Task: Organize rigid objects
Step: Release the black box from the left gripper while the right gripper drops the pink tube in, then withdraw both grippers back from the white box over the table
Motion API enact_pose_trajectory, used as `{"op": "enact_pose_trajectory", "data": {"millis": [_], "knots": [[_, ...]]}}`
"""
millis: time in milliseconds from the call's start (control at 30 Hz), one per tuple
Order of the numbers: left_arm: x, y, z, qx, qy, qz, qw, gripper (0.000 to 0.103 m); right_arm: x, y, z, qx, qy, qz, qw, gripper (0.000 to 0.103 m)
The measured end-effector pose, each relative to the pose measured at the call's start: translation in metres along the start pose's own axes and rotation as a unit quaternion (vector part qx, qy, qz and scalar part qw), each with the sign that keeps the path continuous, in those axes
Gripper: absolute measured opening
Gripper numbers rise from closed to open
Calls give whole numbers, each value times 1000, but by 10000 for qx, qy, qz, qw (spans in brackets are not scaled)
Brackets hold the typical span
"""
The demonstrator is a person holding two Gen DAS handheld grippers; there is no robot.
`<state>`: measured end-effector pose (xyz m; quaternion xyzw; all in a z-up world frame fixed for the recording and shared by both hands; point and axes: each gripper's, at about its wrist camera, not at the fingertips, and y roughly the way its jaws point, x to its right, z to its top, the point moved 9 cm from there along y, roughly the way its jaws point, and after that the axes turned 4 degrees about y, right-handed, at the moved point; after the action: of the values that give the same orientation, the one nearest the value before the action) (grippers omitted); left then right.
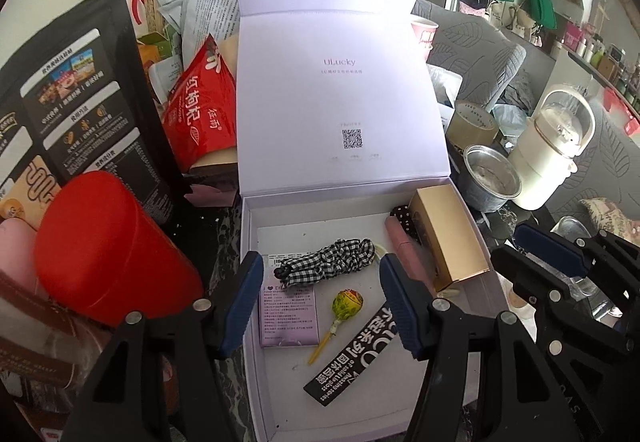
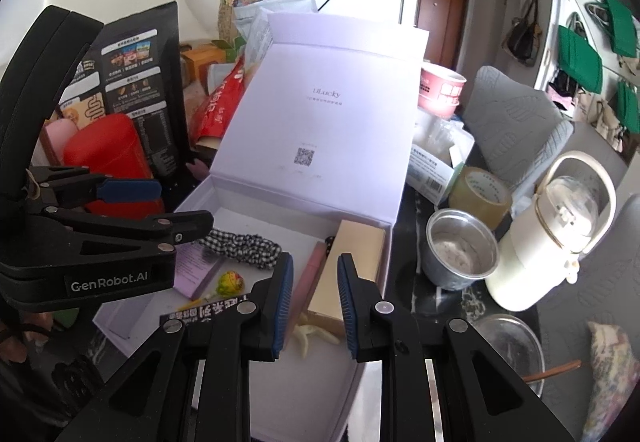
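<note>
- The left gripper (image 1: 320, 274) is hovering over the open white box (image 1: 250, 282), its blue-padded jaws standing apart with nothing between them; the checked fabric scrunchie (image 1: 332, 264) is lying on the box floor beneath the gap.
- The right gripper (image 2: 313, 284) is hanging above the box's right side, its jaws parted a little and gripping nothing; the gold carton (image 2: 356, 262) and the pink tube (image 2: 310, 274) are showing through the gap, down inside the box.
- The box is sitting on a cluttered dark tabletop with its lid (image 1: 340, 81) standing upright at the back.
- Inside, the gold carton is leaning along the right wall, with the pink tube just beside it on its left.
- A lollipop (image 1: 347, 304) with a yellow stick is lying near the middle, between a lilac card (image 1: 288, 316) and a black printed strip (image 1: 356, 358).
- A red canister (image 1: 108, 246) is standing left of the box; a metal cup (image 1: 492, 177) and a cream jug (image 1: 552, 149) are standing to its right.
</note>
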<state>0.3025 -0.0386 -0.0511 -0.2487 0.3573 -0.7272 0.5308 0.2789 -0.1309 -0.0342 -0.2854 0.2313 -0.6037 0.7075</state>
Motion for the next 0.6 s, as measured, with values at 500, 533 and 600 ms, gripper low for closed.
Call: {"op": "enact_pose_trajectory", "data": {"millis": [500,533,600], "knots": [[11,-71,3,559,132,118,9983,60,-6,-65,12,530,-27,-51,9986,28],[11,-77,3,607,139,134,9980,60,-6,-69,12,564,-27,-58,9984,28],[12,-86,1,682,142,160,9974,61,-6,-78,12,639,-19,-72,9979,31]]}}
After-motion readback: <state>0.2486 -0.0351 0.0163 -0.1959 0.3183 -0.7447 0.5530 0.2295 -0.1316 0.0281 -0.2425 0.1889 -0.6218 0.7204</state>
